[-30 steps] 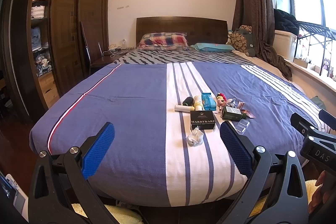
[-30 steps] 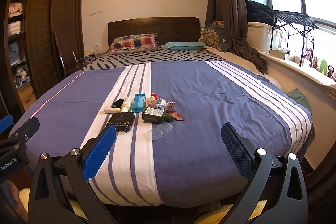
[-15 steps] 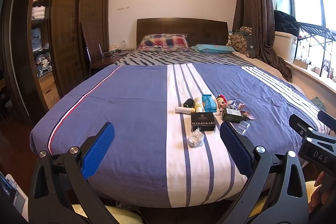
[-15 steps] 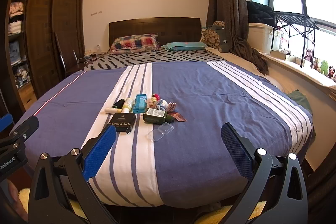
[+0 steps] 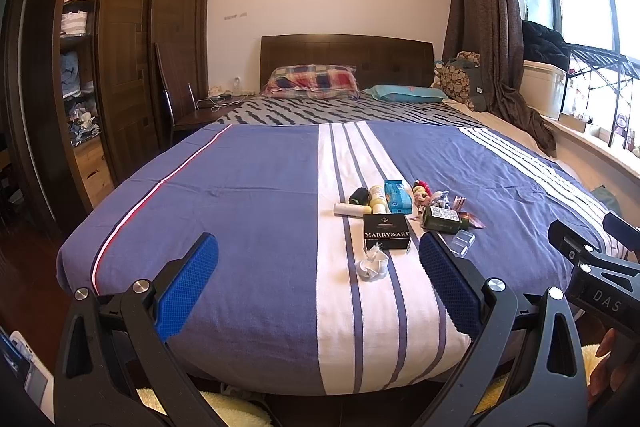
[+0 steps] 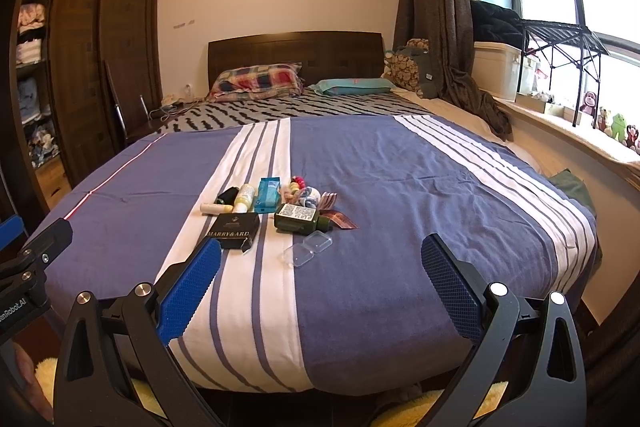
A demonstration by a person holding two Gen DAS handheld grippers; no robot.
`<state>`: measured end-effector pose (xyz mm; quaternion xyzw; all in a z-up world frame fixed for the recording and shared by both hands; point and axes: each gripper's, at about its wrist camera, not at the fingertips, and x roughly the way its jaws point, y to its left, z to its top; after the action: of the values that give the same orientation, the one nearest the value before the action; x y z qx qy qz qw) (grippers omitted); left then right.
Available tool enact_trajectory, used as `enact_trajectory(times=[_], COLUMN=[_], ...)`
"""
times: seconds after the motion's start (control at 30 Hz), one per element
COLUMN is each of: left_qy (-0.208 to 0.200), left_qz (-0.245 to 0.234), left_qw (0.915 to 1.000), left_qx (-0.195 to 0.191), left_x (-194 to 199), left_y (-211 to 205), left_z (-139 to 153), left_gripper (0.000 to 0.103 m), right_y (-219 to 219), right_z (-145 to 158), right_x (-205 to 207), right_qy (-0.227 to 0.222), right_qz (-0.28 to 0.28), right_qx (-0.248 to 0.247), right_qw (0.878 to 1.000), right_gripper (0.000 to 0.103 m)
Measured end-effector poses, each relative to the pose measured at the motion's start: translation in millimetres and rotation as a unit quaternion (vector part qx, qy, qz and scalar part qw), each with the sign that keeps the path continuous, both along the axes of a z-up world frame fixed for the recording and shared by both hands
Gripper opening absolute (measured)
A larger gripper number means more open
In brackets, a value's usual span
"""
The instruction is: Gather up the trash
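A cluster of small items lies on the striped bedspread [image 5: 248,227]: a black "MARRY&ARD" box [image 5: 386,231] [image 6: 234,229], a crumpled white wrapper [image 5: 372,265], a clear plastic case [image 5: 463,242] [image 6: 308,248], a dark green bottle [image 5: 443,218] [image 6: 298,217], a teal packet [image 5: 397,194] [image 6: 267,194], a cream bottle [image 6: 244,198] and hair ties [image 6: 298,185]. My left gripper [image 5: 318,281] is open and empty at the foot of the bed, short of the wrapper. My right gripper [image 6: 320,283] is open and empty, short of the clear case.
Pillows [image 5: 314,82] lie at the headboard. A wardrobe [image 5: 120,47] and chair [image 5: 180,107] stand on the left. A curtain [image 6: 440,27], a window ledge with toys [image 6: 608,123] and a white bin [image 6: 502,69] are on the right. A yellow rug [image 5: 236,407] lies below.
Both grippers have moved slightly closer to the bed; the items sit a little nearer in both views. Jaws stay open.
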<state>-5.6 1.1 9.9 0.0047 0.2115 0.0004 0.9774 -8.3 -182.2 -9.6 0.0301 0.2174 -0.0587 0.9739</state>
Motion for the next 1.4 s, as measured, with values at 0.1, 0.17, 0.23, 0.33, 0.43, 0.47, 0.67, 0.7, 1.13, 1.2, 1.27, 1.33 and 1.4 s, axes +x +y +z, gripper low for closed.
enact_trajectory(times=[0.1, 0.17, 0.23, 0.33, 0.43, 0.47, 0.67, 0.7, 1.13, 1.2, 1.27, 1.33, 1.4], left_qy=[0.001, 0.002, 0.002, 0.002, 0.002, 0.002, 0.002, 0.002, 0.026, 0.033, 0.045, 0.055, 0.065], left_qz=[0.000, 0.000, 0.000, 0.000, 0.000, 0.000, 0.000, 0.000, 0.006, 0.007, 0.007, 0.007, 0.005], left_qw=[1.0000, 1.0000, 1.0000, 1.0000, 1.0000, 1.0000, 1.0000, 1.0000, 0.9996, 0.9994, 0.9989, 0.9984, 0.9978], left_qx=[0.000, 0.001, 0.000, 0.000, 0.000, 0.000, 0.000, 0.000, 0.009, 0.009, 0.011, 0.011, 0.012], left_x=[0, 0, 0, 0, 0, 0, 0, 0, 17, 23, 31, 38, 45], left_y=[0, 0, 0, -1, 0, 0, -1, -1, 0, 1, 2, 1, 1], left_z=[0, -1, -2, -2, -1, -1, -2, -2, -21, -26, -33, -40, -47], left_gripper=[0.095, 0.095, 0.095, 0.095, 0.095, 0.095, 0.095, 0.095, 0.095, 0.095, 0.095, 0.095, 0.095], right_y=[-1, -2, -2, -2, -4, -4, -4, -5, -12, -15, -19, -22, -22], right_z=[-1, -3, -4, -4, -4, -3, -4, -4, -20, -27, -35, -42, -48], right_x=[-1, -2, -3, -4, -4, -4, -4, -4, 15, 21, 27, 34, 39], right_qy=[0.001, 0.001, 0.001, 0.001, 0.001, 0.001, 0.002, 0.002, 0.018, 0.028, 0.038, 0.047, 0.051], right_qz=[0.000, 0.001, 0.001, 0.000, -0.001, -0.001, 0.001, 0.001, -0.004, 0.002, 0.004, 0.001, 0.001], right_qx=[0.001, 0.001, 0.002, 0.002, 0.004, 0.004, 0.005, 0.007, 0.003, 0.012, 0.022, 0.020, 0.017], right_qw=[1.000, 1.000, 1.000, 1.000, 1.000, 1.000, 1.000, 1.000, 1.000, 1.000, 0.999, 0.999, 0.999], right_gripper=[0.100, 0.100, 0.100, 0.100, 0.100, 0.100, 0.100, 0.100, 0.100, 0.100, 0.100, 0.100, 0.100])
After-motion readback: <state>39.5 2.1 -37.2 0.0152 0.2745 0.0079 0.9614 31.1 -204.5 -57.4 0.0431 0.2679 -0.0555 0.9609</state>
